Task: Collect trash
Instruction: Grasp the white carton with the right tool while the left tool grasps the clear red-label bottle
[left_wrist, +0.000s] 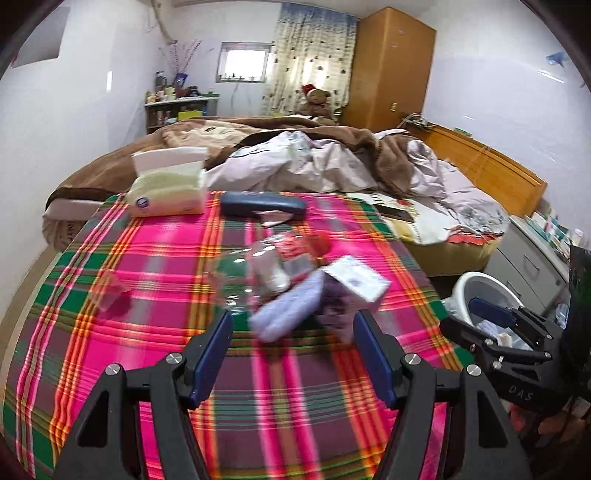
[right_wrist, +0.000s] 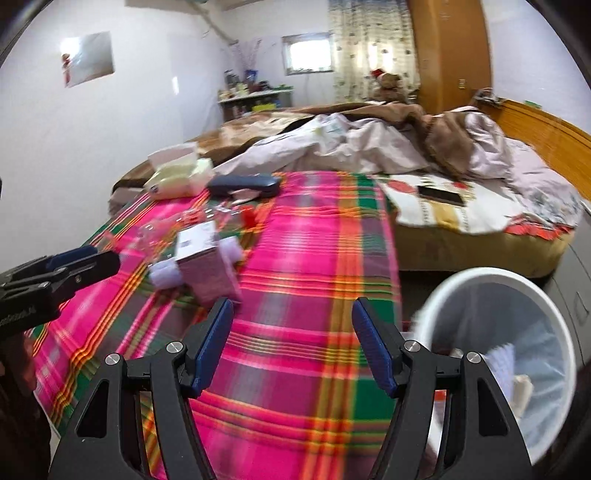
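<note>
On the plaid cloth (left_wrist: 155, 266): trash pile lies ahead of both claws, untouched.
Left claw (left_wrist: 291, 334): jaws apart, nothing between them; pile sits just beyond its tips.
Right claw (right_wrist: 291, 319): jaws wide, empty, over bare cloth; pile lies ahead and to its left, bin (right_wrist: 461, 284) close at its right.
Pile: 1 clear bottle (left_wrist: 251, 266) with red cap, 1 lilac roll (left_wrist: 284, 310), 1 pink box (right_wrist: 207, 266), all touching, blurred.
Loose piece: 1 clear cup (left_wrist: 107, 291), apart at the left.
Far edge: 1 tissue pack (left_wrist: 170, 192), 1 blue case (left_wrist: 262, 208).
Left view only: cup; right claw before the bin.
Right view only: bin's inside with liner and white scraps; 1 phone (right_wrist: 439, 194) on the bed.
Bins: 1.
Claws: 2.
</note>
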